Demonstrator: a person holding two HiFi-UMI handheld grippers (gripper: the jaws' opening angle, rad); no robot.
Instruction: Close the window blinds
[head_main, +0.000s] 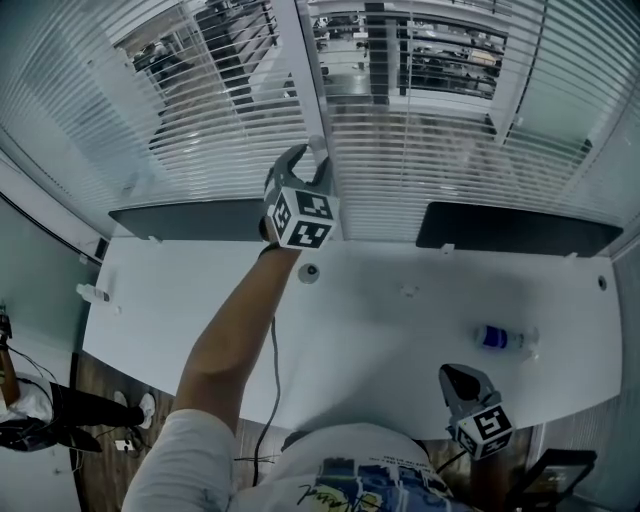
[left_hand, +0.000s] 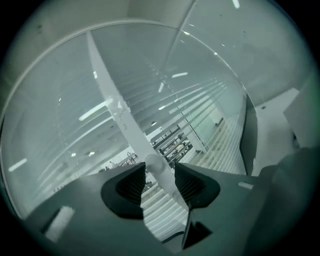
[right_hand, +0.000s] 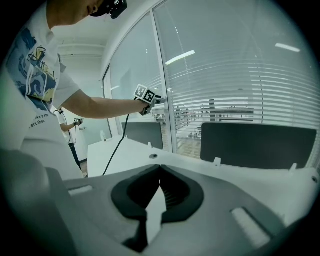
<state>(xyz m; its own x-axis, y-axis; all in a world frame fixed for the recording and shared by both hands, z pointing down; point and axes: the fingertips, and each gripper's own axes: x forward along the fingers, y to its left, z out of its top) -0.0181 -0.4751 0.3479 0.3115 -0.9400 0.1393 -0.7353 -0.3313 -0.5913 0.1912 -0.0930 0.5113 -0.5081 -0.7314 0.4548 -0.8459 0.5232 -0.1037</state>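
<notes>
Left gripper view: the left tool (left_hand: 160, 175) is spread, with the tilt wand (left_hand: 154, 164) between its jaws and not clamped. The right tool (right_hand: 160, 172) is pressed together and empty, at the near edge of the bench (head_main: 400, 290). The blinds (head_main: 220, 110) hang over the window behind the bench, slats tilted enough to see through.

Blinds (head_main: 420, 170) hang behind the desk (head_main: 180, 320); left panel (head_main: 185, 218) and right panel (head_main: 515, 230) stand along its far edge; a bottle (head_main: 505, 338) lies on its right
</notes>
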